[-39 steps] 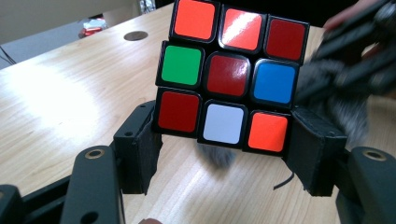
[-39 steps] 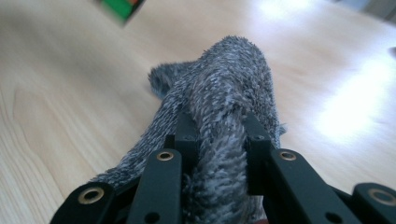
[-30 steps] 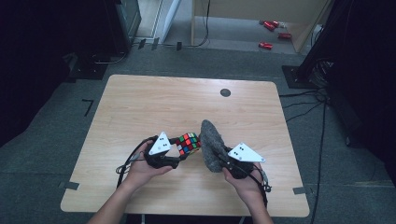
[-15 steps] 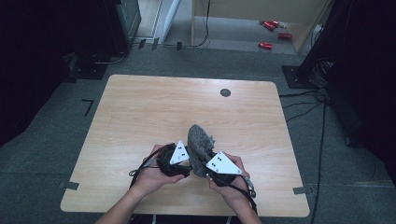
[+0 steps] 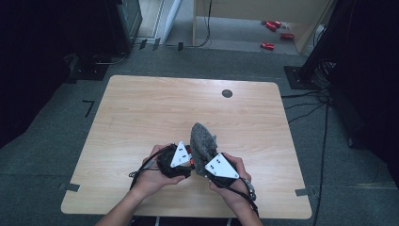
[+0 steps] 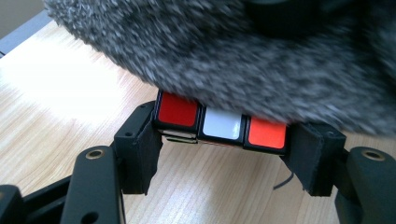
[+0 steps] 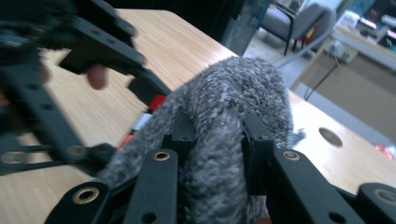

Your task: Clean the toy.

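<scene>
Both claws moved closer: L claw (image 6: 224,140) clamps cube (image 6: 222,123); R claw (image 7: 217,140) clamps cloth (image 7: 233,116) atop it.

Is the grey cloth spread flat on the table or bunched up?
Bunched up. The grey cloth is pinched into a thick fold between the right tongs and stands off the table, pressed over the puzzle cube.
</scene>
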Demonstrator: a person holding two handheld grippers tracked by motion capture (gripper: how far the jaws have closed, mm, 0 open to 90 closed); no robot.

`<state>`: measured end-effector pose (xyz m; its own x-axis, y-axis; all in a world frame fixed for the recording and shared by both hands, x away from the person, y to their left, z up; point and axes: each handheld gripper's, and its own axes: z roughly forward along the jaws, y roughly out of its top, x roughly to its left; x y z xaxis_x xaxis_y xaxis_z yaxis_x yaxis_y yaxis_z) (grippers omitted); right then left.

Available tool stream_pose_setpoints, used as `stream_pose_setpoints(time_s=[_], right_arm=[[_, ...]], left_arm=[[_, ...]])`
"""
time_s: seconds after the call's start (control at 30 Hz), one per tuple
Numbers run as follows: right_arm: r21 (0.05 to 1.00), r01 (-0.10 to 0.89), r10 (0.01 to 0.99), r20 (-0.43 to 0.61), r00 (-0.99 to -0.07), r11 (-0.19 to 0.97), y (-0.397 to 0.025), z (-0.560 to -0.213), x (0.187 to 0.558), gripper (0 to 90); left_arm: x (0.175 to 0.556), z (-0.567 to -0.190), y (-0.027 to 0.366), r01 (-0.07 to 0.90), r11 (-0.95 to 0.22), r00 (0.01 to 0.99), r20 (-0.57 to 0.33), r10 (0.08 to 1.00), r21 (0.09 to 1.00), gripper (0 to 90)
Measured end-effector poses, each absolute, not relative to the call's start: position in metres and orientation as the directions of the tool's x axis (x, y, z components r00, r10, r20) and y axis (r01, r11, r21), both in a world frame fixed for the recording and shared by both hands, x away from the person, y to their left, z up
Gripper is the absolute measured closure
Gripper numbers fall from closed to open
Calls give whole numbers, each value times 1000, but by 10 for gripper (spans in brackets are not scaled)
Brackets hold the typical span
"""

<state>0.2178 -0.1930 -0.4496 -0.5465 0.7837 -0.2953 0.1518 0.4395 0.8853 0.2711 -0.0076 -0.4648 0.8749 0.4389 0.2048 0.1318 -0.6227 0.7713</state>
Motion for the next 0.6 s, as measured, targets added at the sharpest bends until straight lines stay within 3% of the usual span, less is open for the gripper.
stream_pose_setpoints(time_s=[0.1, 0.37, 0.5, 0.6], right_arm=[[903, 199, 816, -226, -532, 380, -203, -452, 223, 728], [866, 100, 772, -377, -513, 489, -187, -444, 212, 722], [888, 164, 824, -312, -472, 430, -205, -442, 220, 726], [923, 200, 852, -200, -483, 330, -219, -441, 222, 726]], left_arm=[[270, -464, -9, 121, -630, 873, 220, 435, 767, 350], [269, -456, -4, 102, -607, 856, 242, 457, 788, 351], [270, -452, 1, 99, -572, 858, 221, 463, 814, 351], [270, -451, 4, 77, -523, 868, 201, 455, 849, 350]])
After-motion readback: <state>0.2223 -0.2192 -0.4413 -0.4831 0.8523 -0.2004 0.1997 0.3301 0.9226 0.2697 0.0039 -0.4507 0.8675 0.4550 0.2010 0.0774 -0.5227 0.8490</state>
